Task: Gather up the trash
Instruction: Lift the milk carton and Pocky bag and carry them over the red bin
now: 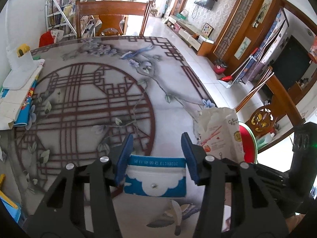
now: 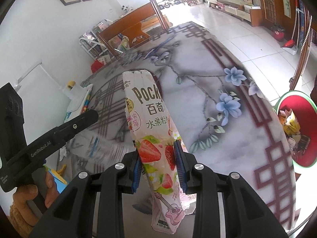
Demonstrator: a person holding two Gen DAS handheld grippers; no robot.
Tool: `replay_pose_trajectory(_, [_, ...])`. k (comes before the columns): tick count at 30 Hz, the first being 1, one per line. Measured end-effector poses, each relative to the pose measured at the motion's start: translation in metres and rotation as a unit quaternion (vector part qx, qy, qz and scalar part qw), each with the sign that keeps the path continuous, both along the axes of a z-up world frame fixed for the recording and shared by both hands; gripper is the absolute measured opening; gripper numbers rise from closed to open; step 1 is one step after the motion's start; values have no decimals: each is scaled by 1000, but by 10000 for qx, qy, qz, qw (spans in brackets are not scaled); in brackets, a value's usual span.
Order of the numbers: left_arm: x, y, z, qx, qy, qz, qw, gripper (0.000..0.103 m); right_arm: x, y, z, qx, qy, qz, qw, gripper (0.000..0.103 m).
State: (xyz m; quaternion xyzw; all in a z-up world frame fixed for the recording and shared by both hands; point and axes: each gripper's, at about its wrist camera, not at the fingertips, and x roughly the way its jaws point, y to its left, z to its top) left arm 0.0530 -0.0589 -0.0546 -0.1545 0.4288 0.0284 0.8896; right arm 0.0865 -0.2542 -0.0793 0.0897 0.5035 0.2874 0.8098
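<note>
We judge the job partly done: our right gripper is clamped on an empty Pocky box, our left gripper on a blue-and-white packet, both over the table near the red bin already holding wrappers.

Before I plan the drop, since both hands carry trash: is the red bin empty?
Not empty. The red bin beside the table already holds crumpled wrappers, a yellow packet among them; how full it is cannot be told.
</note>
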Motion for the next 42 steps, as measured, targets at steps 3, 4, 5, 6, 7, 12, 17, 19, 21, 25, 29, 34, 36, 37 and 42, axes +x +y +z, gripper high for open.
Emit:
replay_pose_trajectory(3, [1, -2, -9, -37, 128, 36, 9999, 48, 2, -9, -3, -5, 56, -54, 10000, 29])
replay_pose_trajectory(4, [1, -2, -12, -10, 178, 37, 9998, 48, 2, -12, -3, -13, 70, -68, 10000, 29])
replay_pose_trajectory(5, [0, -2, -17, 26, 259, 41, 9997, 48, 3, -14, -4, -20, 77, -74, 9999, 29])
replay_pose_trajectory(6, [-1, -1, -21, 38, 324, 47, 9995, 48, 3, -16, -4, -25, 81, -88, 9999, 29])
replay_pose_trajectory(7, [-3, 1, -27, 32, 417, 51, 9991, 48, 3, -18, -4, -24, 87, -104, 9999, 29])
replay_pose_trajectory(12, [-13, 1, -49, -152, 759, 38, 9970, 67, 4, -27, -8, -6, 168, -136, 9998, 29])
replay_pose_trajectory(17, [-13, -30, -75, 10, 1118, -403, 9929, 74, 3, -31, -12, 16, 239, -131, 9996, 29])
replay_pose_trajectory(19, [-12, -44, -92, 94, 1346, -540, 9894, 74, 3, -33, -11, 18, 249, -141, 9996, 29])
replay_pose_trajectory(21, [-13, -51, -108, 119, 1534, -577, 9864, 74, 3, -36, -10, 15, 238, -155, 9996, 29])
replay_pose_trajectory(25, [-13, -57, -119, 173, 1664, -601, 9841, 53, 3, -45, -8, 24, 216, -235, 9995, 29])
replay_pose_trajectory(29, [-9, -63, -95, 203, 1315, -571, 9895, 53, 6, -58, -6, 58, 220, -361, 9991, 29])
replay_pose_trajectory(34, [4, -80, -52, 289, 710, -646, 9950, 53, 13, -79, -1, 78, 130, -547, 9984, 29])
replay_pose_trajectory(36, [12, -88, -39, 254, 544, -691, 9958, 53, 17, -91, 1, 88, 89, -672, 9977, 29])
replay_pose_trajectory(37, [17, -95, -32, 211, 455, -741, 9960, 53, 20, -99, 2, 95, 68, -761, 9970, 29])
replay_pose_trajectory(42, [40, -135, -12, 85, 178, -1159, 9931, 53, 30, -140, 4, 112, 22, -1185, 9929, 29])
